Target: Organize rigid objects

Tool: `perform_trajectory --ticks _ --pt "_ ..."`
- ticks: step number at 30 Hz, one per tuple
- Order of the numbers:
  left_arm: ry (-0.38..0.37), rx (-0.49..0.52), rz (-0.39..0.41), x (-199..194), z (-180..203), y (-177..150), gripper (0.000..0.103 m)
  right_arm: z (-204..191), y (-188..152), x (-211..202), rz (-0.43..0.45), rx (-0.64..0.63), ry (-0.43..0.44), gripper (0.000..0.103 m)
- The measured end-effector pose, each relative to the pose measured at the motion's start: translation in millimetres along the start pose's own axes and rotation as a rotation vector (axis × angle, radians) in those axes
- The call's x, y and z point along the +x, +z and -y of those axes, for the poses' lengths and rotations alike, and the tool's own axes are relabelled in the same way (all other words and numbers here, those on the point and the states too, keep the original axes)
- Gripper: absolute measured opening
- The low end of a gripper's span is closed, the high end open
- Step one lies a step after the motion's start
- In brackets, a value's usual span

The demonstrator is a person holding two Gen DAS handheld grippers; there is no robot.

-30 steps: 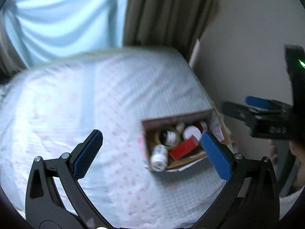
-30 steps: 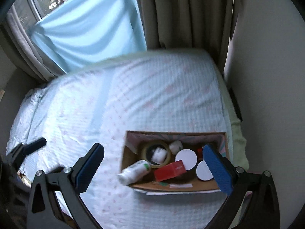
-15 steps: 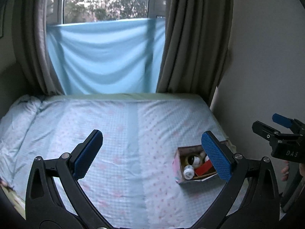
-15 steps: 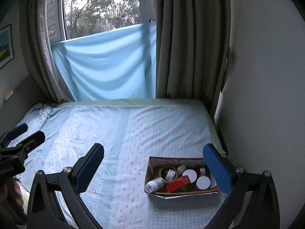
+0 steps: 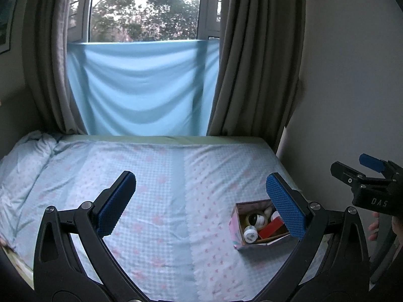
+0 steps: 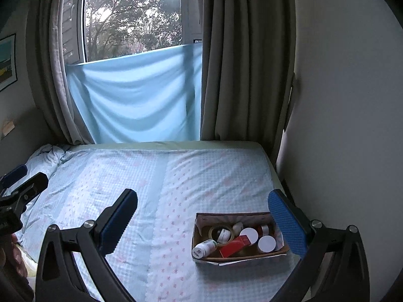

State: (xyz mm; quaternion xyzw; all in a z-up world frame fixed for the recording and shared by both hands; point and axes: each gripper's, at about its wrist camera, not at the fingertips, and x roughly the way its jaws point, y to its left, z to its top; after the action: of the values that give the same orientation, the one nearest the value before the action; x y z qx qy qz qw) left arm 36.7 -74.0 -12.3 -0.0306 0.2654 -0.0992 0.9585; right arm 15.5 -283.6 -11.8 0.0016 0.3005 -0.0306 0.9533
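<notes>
From the right wrist view I have the cardboard box (image 6: 240, 236) sitting in the lower right of the frame, on the patterned bedsheet (image 6: 176, 176), and it lies ahead of and below my right gripper (image 6: 202, 220), partly between its two fingers and tucked against the right one. The box's long axis runs left to right across that frame. In the left wrist view the same box (image 5: 259, 224) shows in the lower right, half hidden behind the right-hand pad of my left gripper (image 5: 201, 201), so it lies off to that tool's right side. I judge the right gripper the nearer and better lined up of the two, well above the box and not touching it. Both tools stand wide, with nothing between their pads. Inside the box I can make out a roll of tape (image 6: 221, 232) at the left, a white bottle (image 6: 204, 248) lying on its side at the near left corner, a red carton (image 6: 234, 246) lying diagonally in the middle, and two round white lids (image 6: 266, 243) toward the right; smaller pieces behind them are too small to name. The things are packed close and overlap. My guess is that the next reach is down and forward with the right tool.
</notes>
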Motion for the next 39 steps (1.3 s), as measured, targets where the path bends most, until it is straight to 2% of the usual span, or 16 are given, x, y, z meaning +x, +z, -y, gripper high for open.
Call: perform_trajectory --ticks 16,29,39 --pt "-0.011 0.005 -0.008 2.0 2.4 -5.3 0.103 4.2 3.7 0.8 0.012 -0.001 0.012 0.103" --pt "0.034 0.01 0.005 0.4 -1.9 -5.1 0.103 6.0 5.7 2.6 0.022 -0.009 0.017 0.103" --pt "0.036 0.009 0.005 -1.2 -4.2 -2.7 0.103 6.5 6.9 2.8 0.023 -0.01 0.015 0.103"
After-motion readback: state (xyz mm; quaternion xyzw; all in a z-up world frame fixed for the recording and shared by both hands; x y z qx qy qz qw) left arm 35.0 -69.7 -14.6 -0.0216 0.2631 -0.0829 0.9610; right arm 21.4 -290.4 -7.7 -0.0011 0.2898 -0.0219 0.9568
